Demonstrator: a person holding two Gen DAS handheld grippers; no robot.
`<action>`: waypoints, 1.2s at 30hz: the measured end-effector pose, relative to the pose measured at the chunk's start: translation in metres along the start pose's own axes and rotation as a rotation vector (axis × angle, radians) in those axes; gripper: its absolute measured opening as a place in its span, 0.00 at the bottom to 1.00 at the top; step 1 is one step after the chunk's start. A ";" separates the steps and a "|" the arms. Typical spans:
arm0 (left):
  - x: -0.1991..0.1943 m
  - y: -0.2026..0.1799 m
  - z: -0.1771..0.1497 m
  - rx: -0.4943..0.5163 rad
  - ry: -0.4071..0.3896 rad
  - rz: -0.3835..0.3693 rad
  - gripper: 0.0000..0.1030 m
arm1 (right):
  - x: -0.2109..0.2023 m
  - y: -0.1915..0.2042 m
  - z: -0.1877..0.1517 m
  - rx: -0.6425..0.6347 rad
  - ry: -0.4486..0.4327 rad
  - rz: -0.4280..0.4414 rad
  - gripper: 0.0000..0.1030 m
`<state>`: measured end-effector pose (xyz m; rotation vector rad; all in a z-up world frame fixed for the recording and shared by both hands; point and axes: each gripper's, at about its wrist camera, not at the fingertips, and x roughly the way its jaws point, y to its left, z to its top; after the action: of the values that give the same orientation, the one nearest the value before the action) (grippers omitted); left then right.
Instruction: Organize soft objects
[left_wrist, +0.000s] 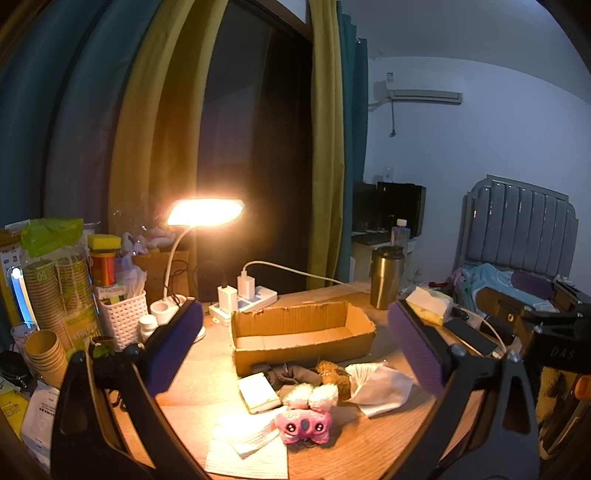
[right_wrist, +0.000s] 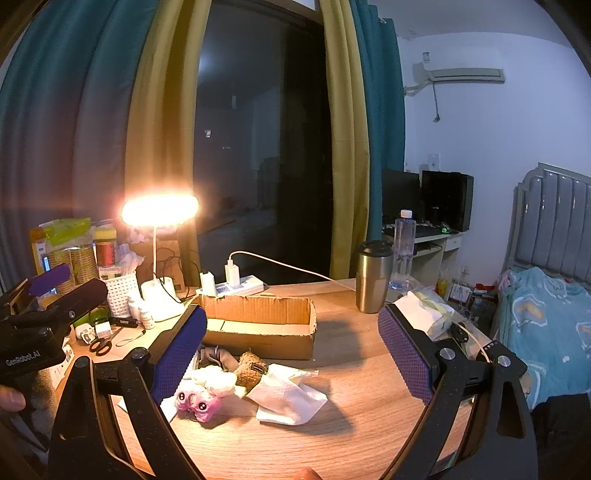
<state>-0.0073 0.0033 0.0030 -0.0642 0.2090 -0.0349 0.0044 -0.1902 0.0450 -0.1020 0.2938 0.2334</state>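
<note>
Hovering above the near edge of the wooden tabletop (left_wrist: 369, 443), the left tongs (left_wrist: 295, 350) stand spread wide with nothing between their purple pads, and the right tongs (right_wrist: 291, 350) are spread just as wide and likewise empty. Nearest the cameras lies a pink plush toy (left_wrist: 303, 426) with big dark eyes, face toward the left tongs, resting partly on a sheet of white paper (left_wrist: 251, 454). Touching its back is a fluffy white plush (left_wrist: 312, 395). Just beyond sit a small brown teddy (left_wrist: 334, 373) and a grey cloth pouch (left_wrist: 291, 373), side by side, with a crumpled white tissue (left_wrist: 380, 387) to their right and a small white box (left_wrist: 258, 393) to their left. Behind this cluster stands an open cardboard box (left_wrist: 301, 332), its inside bare. Farther back are a white power strip (left_wrist: 255, 297), a steel tumbler (left_wrist: 386, 277) and a lit desk lamp (left_wrist: 205, 212), with green and teal curtains (left_wrist: 147, 129) behind.
</note>
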 end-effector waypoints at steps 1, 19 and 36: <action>0.000 0.000 0.000 -0.002 0.000 -0.001 0.98 | -0.001 0.001 0.001 -0.002 0.002 0.001 0.93; 0.004 0.003 0.002 -0.013 0.017 -0.009 0.98 | -0.002 0.002 0.003 -0.002 0.003 0.003 0.93; 0.003 0.003 0.001 -0.018 0.014 -0.013 0.98 | -0.001 0.003 0.003 -0.002 0.007 0.004 0.93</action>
<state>-0.0037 0.0066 0.0035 -0.0836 0.2233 -0.0467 0.0035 -0.1872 0.0482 -0.1043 0.3006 0.2378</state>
